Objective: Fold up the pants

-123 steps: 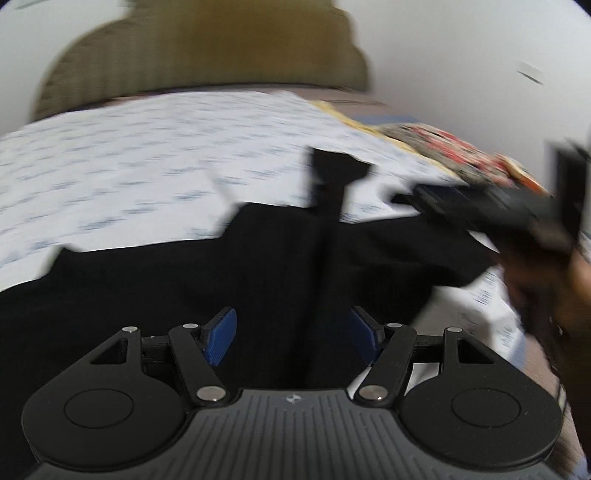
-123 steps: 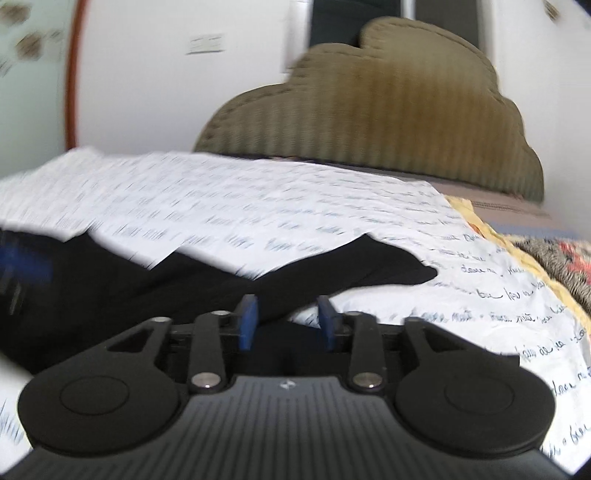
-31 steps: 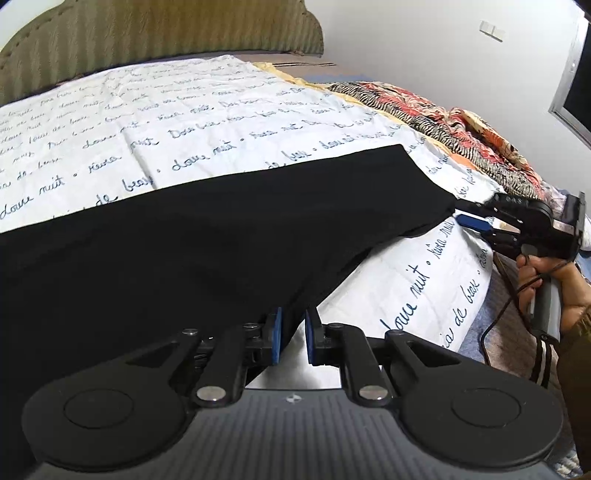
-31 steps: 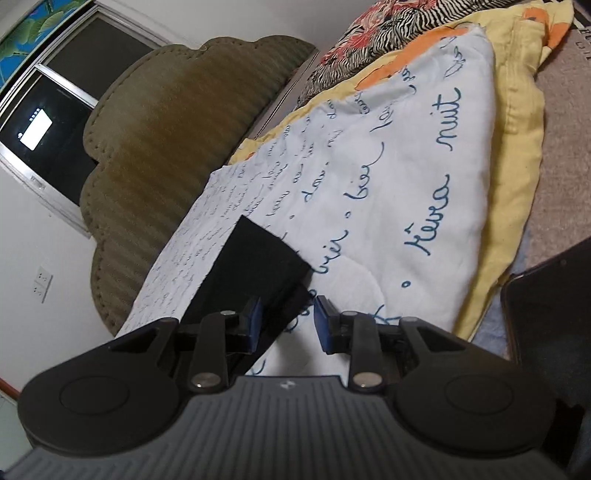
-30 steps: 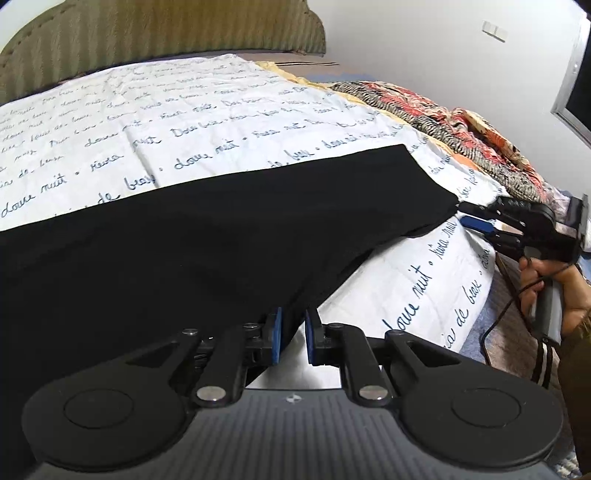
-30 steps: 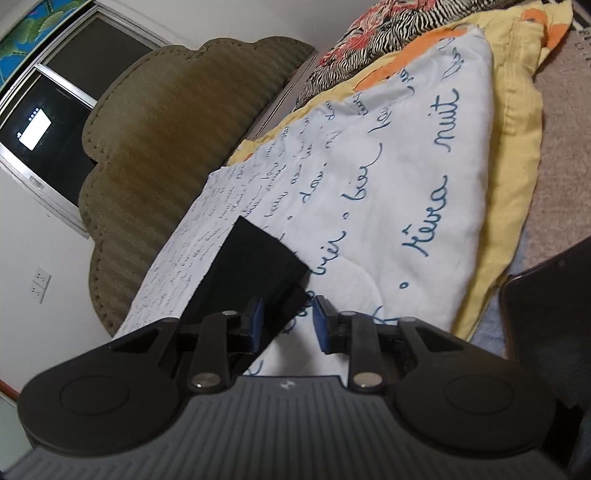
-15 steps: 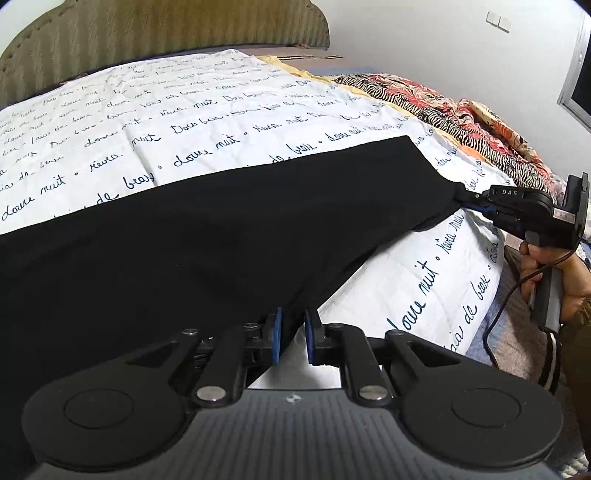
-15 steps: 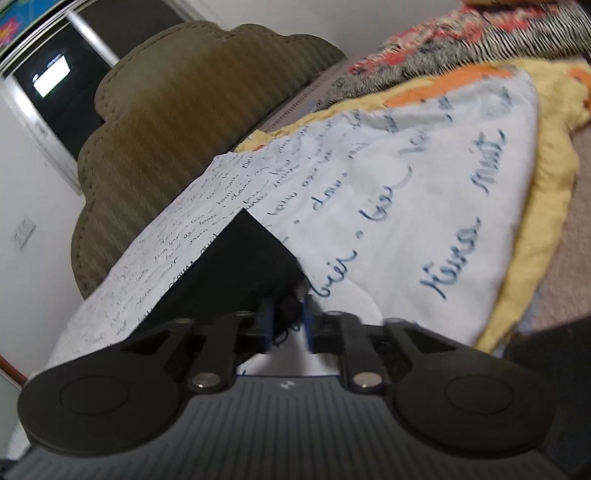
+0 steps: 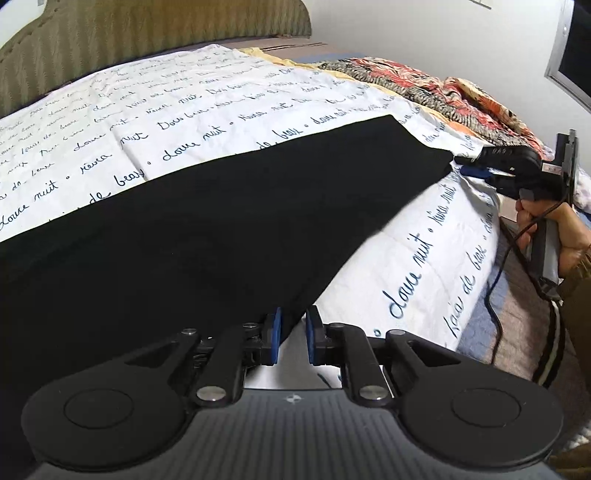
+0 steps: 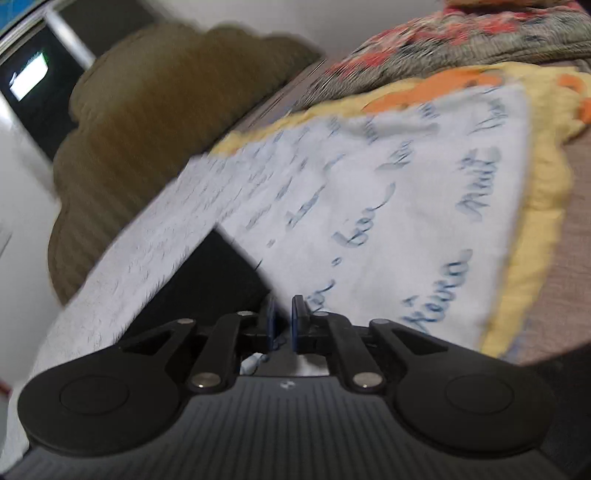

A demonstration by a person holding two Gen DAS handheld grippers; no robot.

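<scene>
The black pants (image 9: 207, 221) lie stretched flat across the white bedspread (image 9: 184, 99) with its blue handwriting, running from the near side of the bed out to its far corner. The left gripper (image 9: 292, 325) has its jaws pinched nearly together on the near edge of the pants. At the far end, the right gripper (image 9: 466, 165), held in a hand (image 9: 554, 229), has its jaws clamped on the corner of the pants. A padded olive headboard (image 9: 147, 33) rises behind, and a patterned quilt (image 9: 424, 88) lies bunched along the far side.
</scene>
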